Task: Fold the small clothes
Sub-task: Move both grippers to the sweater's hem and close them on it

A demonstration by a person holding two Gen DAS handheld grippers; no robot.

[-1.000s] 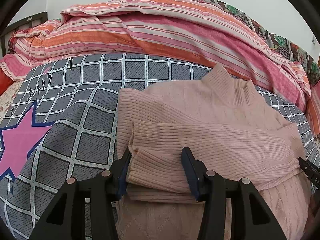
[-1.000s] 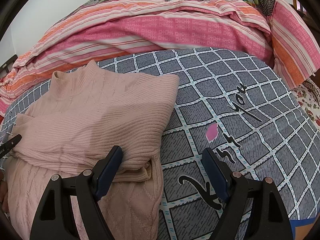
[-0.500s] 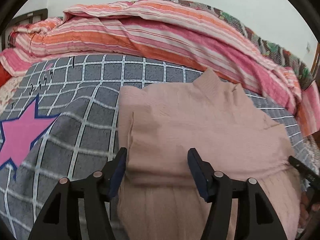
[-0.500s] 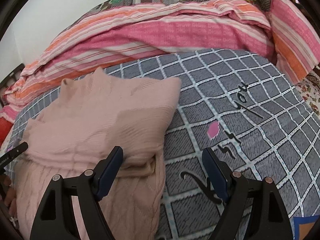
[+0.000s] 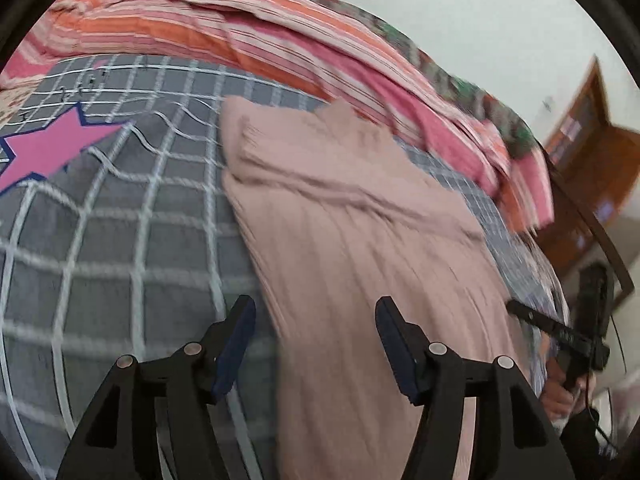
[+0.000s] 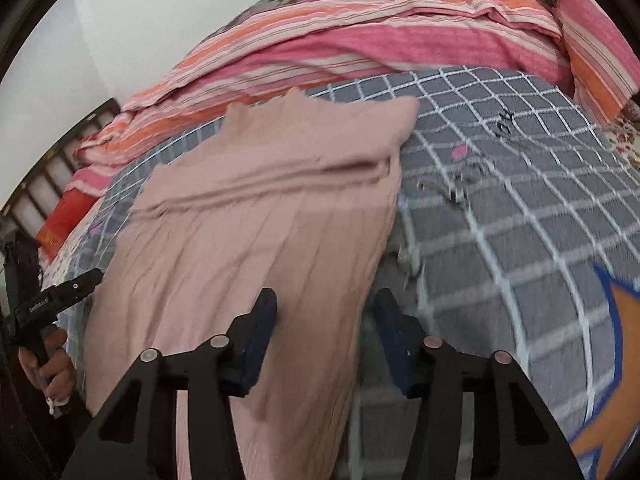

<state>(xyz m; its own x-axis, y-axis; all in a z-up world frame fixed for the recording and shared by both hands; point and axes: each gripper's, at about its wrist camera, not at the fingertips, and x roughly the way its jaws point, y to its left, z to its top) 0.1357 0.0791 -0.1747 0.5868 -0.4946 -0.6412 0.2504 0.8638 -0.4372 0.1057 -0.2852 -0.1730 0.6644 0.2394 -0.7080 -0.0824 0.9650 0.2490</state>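
A pink ribbed sweater (image 5: 344, 216) lies flat on a bed covered by a grey checked blanket (image 5: 120, 240). Its collar points toward the far side, and both sleeves are folded across the chest into a layered band. The lower body stretches toward the near edge. Beyond it, a striped pink and orange quilt (image 5: 280, 52) is bunched along the far side of the bed. A pink star (image 5: 48, 148) is printed on the blanket at the far left in the left wrist view.

The left gripper (image 5: 316, 344) tilts downward over the near left part of the sweater. Its fingers (image 5: 236, 344) stand at a middling width and are closing slightly. The left finger is over bare blanket, the right one over the knit, so the sweater's left edge lies between them, but the pads do not press on it.

The right gripper (image 6: 324, 340) also angles downward, above the sweater's near right edge. Its fingers (image 6: 252, 344) are closing, already fairly narrow. The left finger is over the fabric and the right one just off it above the blanket, with no visible pinch on the cloth.

Each wrist view catches the opposite hand at the frame's margin: the right hand (image 5: 560, 392) grips its tool's handle at the near right, and the left hand (image 6: 48, 364) does likewise at the near left. Both views are blurred.
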